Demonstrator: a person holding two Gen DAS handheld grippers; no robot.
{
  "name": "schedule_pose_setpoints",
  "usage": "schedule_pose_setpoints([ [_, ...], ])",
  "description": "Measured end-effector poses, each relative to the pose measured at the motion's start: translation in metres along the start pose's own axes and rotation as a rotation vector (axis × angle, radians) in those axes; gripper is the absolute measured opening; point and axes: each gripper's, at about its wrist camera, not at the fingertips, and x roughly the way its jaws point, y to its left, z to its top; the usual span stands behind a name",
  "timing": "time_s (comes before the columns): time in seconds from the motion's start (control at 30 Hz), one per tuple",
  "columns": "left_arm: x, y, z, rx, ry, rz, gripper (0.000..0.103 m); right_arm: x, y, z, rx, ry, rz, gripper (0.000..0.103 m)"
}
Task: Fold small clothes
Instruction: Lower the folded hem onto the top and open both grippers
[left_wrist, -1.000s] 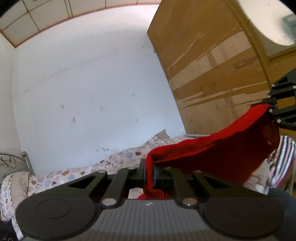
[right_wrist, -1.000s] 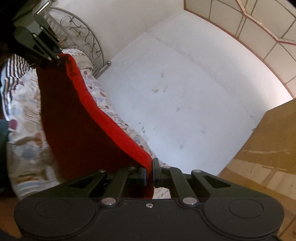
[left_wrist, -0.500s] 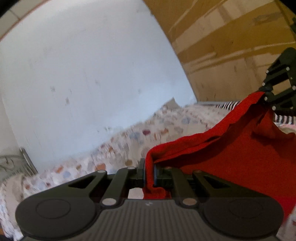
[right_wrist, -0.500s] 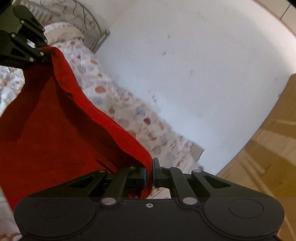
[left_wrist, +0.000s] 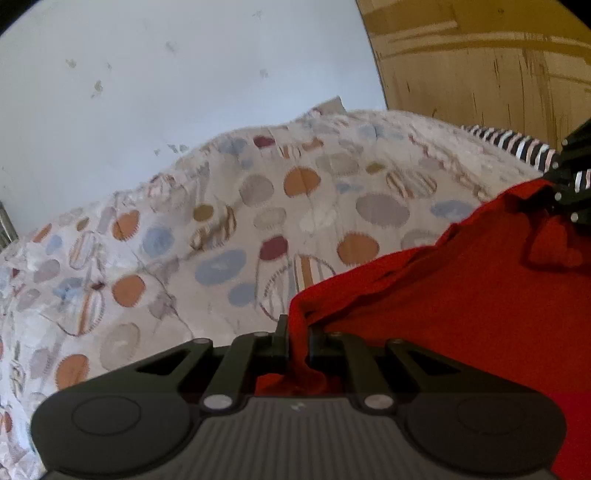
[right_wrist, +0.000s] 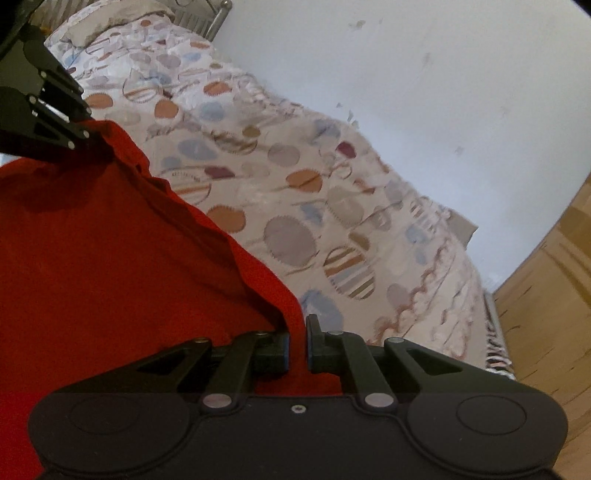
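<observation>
The patterned bedspread (left_wrist: 221, 229) ahead of both hand-held grippers lies broad and bare, rumpled but carrying nothing up to the white wall (left_wrist: 184, 74); the red garment (left_wrist: 461, 295) stretched between the left hand-held gripper (left_wrist: 297, 339) and the right hand-held gripper (right_wrist: 297, 343) fills the space between them; a wooden wardrobe (left_wrist: 480, 66) closes the bed's far end, with striped cloth (left_wrist: 517, 142) lying near it; a metal bedstead (right_wrist: 207, 18) and pillow (right_wrist: 110, 16) close the other end.
</observation>
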Motion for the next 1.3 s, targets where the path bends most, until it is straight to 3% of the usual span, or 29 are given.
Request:
schedule_pose_setpoints([
  [0.1, 0.011, -0.003, -0.008, 0.016, 0.036, -0.013, 0.011, 0.013, -0.003, -0.006, 0.029, 0.022, 0.022, 0.011],
  [0.2, 0.013, -0.001, -0.010, -0.003, 0.048, -0.031, 0.017, 0.017, -0.010, -0.011, 0.094, 0.026, 0.048, 0.027],
  [0.23, 0.012, 0.002, -0.009, -0.018, 0.054, -0.036, 0.023, 0.016, -0.014, -0.012, 0.118, 0.017, 0.064, 0.038],
  [0.27, 0.013, 0.006, -0.008, -0.042, 0.059, -0.043, 0.026, 0.014, -0.019, -0.013, 0.142, 0.004, 0.080, 0.058],
  [0.33, 0.012, 0.018, -0.005, -0.112, 0.070, -0.074, 0.041, 0.005, -0.029, -0.015, 0.193, -0.032, 0.094, 0.087],
  [0.37, 0.011, 0.025, -0.004, -0.152, 0.074, -0.091, 0.046, 0.000, -0.034, -0.016, 0.211, -0.050, 0.098, 0.094],
  [0.43, 0.008, 0.039, -0.002, -0.227, 0.075, -0.130, 0.070, -0.009, -0.042, -0.017, 0.241, -0.074, 0.107, 0.098],
  [0.53, -0.005, 0.061, -0.004, -0.367, 0.042, -0.147, 0.098, -0.026, -0.051, -0.021, 0.280, -0.116, 0.115, 0.102],
  [0.6, -0.017, 0.073, -0.010, -0.450, 0.011, -0.139, 0.100, -0.038, -0.051, -0.025, 0.278, -0.148, 0.160, 0.102],
  [0.73, -0.035, 0.084, -0.023, -0.485, -0.001, -0.146, 0.102, -0.052, -0.030, -0.034, 0.176, -0.133, 0.216, 0.102],
  [0.9, -0.046, 0.069, -0.050, -0.397, 0.032, -0.126, 0.102, -0.043, 0.003, -0.050, 0.051, -0.070, 0.127, 0.102],
  [1.1, -0.049, 0.034, -0.074, -0.233, 0.058, -0.037, 0.102, -0.017, -0.027, -0.060, 0.224, -0.051, -0.020, 0.102],
  [1.3, -0.065, 0.028, -0.076, -0.206, -0.013, -0.033, 0.102, -0.009, -0.071, -0.079, 0.469, -0.010, -0.195, 0.102],
])
